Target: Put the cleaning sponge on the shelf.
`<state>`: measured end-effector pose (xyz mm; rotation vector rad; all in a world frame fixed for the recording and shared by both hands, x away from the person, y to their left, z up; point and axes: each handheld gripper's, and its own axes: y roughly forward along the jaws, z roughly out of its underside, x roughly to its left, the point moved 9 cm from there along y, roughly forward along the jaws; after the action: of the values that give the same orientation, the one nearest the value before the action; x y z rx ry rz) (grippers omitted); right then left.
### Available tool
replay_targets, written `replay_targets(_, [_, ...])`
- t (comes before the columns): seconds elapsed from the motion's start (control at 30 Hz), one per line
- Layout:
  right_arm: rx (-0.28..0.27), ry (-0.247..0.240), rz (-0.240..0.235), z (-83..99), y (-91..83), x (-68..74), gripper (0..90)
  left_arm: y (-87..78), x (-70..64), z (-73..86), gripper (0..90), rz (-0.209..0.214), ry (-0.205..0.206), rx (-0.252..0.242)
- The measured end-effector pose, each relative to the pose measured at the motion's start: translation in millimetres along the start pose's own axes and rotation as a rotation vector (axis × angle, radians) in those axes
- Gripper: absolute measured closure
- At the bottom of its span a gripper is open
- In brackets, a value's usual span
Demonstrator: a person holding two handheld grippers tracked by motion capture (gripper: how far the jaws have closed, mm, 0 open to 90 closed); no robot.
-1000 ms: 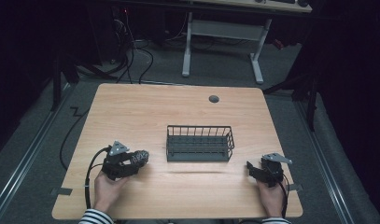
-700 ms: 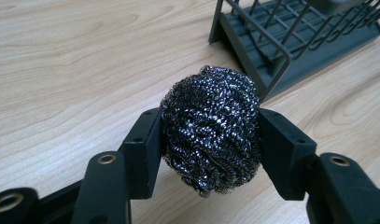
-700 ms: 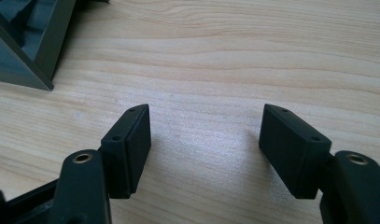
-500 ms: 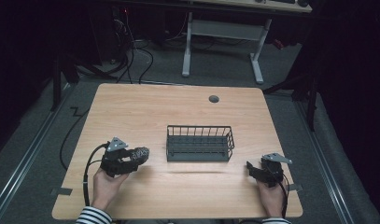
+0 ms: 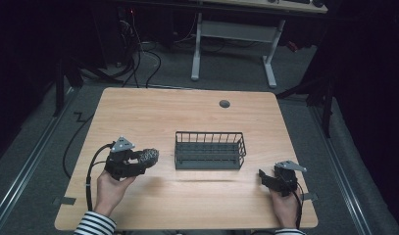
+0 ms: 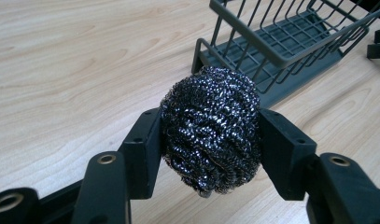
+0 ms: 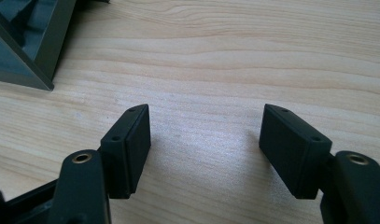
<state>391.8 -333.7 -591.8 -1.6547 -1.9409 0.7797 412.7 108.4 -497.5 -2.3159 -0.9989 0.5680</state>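
Steel wool scourer clamped in the left tongs, wire basket just ahead.

The left tongs grip the steel wool scourer squarely, above the table; the wire basket stands just beyond their tips. Best to carry the scourer level over the near rim before letting go. The right tongs rest apart and empty, beside the basket's corner.

The table is evenly lit from above while the room around it falls into near black, soft shadows lie under the basket, and the close views stay sharp.
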Motion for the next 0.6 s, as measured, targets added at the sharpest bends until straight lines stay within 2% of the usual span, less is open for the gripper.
replay_targets(0.6, [0.0, -0.002, 0.0, -0.1, 0.1, 0.0, 34.0, -12.7, -12.1, -34.7, 44.2, 0.062, 0.018, -0.017])
